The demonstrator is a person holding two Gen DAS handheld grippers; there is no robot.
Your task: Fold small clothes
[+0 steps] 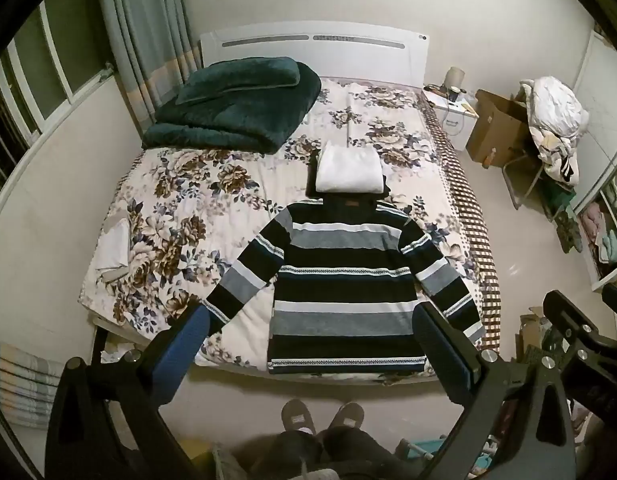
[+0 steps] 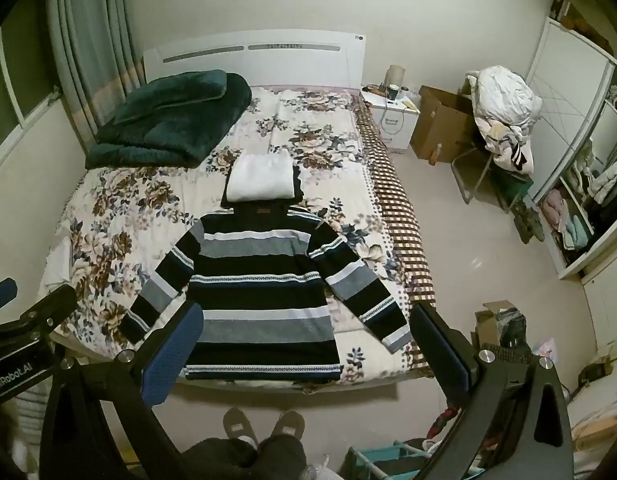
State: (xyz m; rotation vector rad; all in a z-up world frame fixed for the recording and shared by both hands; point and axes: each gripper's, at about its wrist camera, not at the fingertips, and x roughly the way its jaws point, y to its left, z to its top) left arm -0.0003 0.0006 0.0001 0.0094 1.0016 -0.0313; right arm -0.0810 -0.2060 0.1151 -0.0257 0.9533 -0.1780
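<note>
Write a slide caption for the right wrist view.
Open right gripper poised above a striped sweater spread flat on a floral bed, folded white garment beyond its collar.

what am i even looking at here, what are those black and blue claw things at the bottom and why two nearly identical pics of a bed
The claws are two handheld grippers, one in each of a person's hands. Each carries a wide-angle camera looking along its fingers, hence two similar pictures. One shows the left gripper, the other the right gripper. Both are open and hold nothing, hovering above the foot of the bed. On its floral cover lies a striped sweater, spread flat with sleeves out. Beyond its collar sits a folded white garment on something dark; a folded green blanket lies near the headboard. The person's slippers show below.
</note>
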